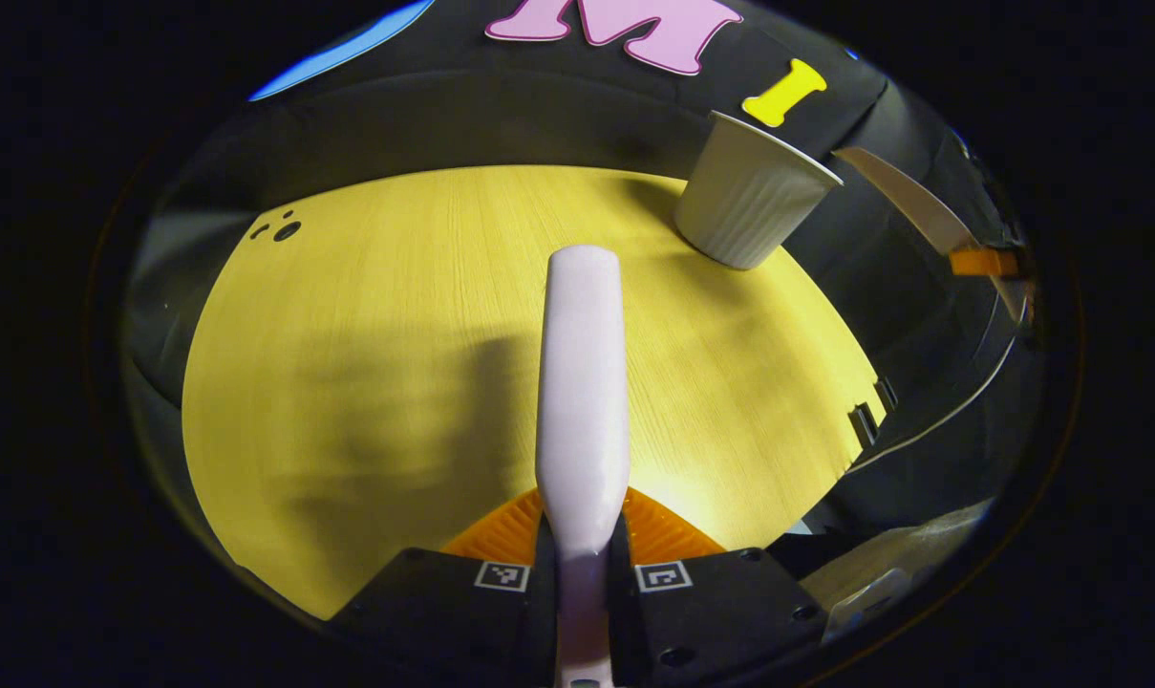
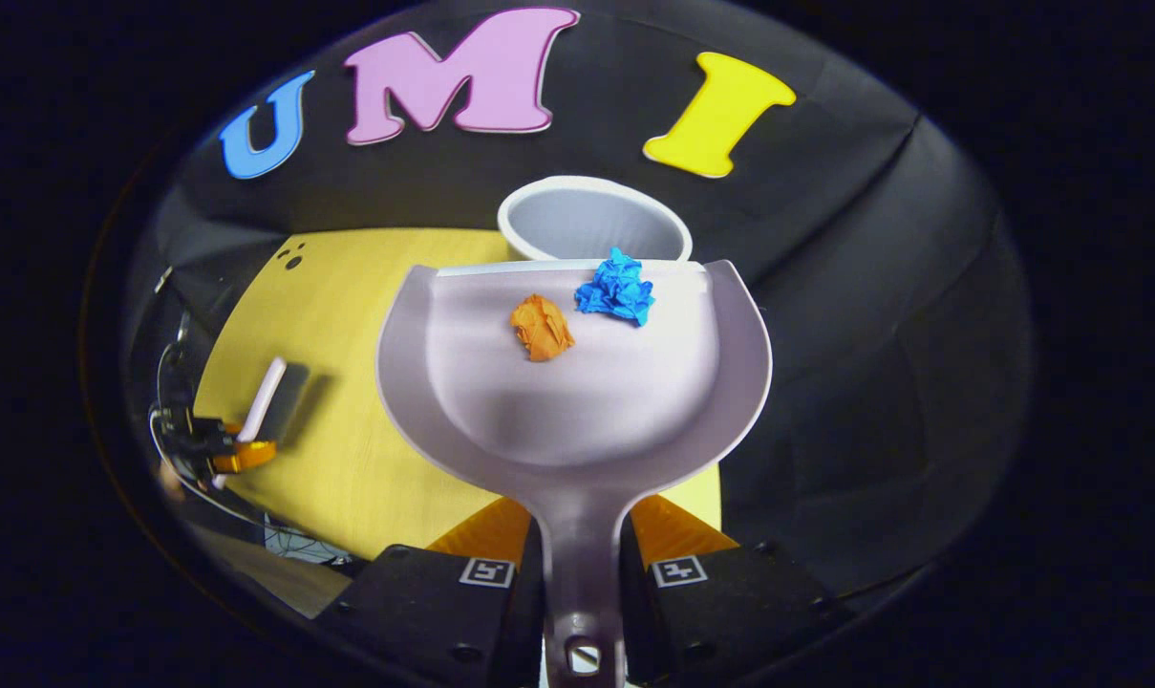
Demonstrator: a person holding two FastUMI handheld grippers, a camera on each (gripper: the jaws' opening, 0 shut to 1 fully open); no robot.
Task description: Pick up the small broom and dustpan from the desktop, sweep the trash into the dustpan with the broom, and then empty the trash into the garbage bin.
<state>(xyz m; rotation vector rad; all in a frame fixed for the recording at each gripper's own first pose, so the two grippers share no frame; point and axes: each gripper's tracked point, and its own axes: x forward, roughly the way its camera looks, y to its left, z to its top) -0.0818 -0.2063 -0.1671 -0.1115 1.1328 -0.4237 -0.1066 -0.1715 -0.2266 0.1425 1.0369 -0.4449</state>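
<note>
My left gripper [image 1: 582, 540] is shut on the white small broom [image 1: 584, 382], which points forward above the yellow desktop [image 1: 376, 363]. In the right gripper view, my right gripper [image 2: 582, 540] is shut on the handle of the white dustpan [image 2: 577, 401]. An orange paper ball [image 2: 542, 327] and a blue paper ball [image 2: 617, 289] lie in the pan near its front lip. That lip hangs just above the rim of the white garbage bin [image 2: 591, 220]. The left gripper [image 2: 204, 444] with the broom [image 2: 262, 397] shows far off on the left.
The ribbed white garbage bin [image 1: 749, 205] stands at the desktop's far right edge, against the black cloth wall. The dustpan's edge [image 1: 907, 205] shows beyond it. Small dark holes [image 1: 286, 230] mark the desktop's far left corner. Cables hang off the desktop's near side [image 2: 290, 545].
</note>
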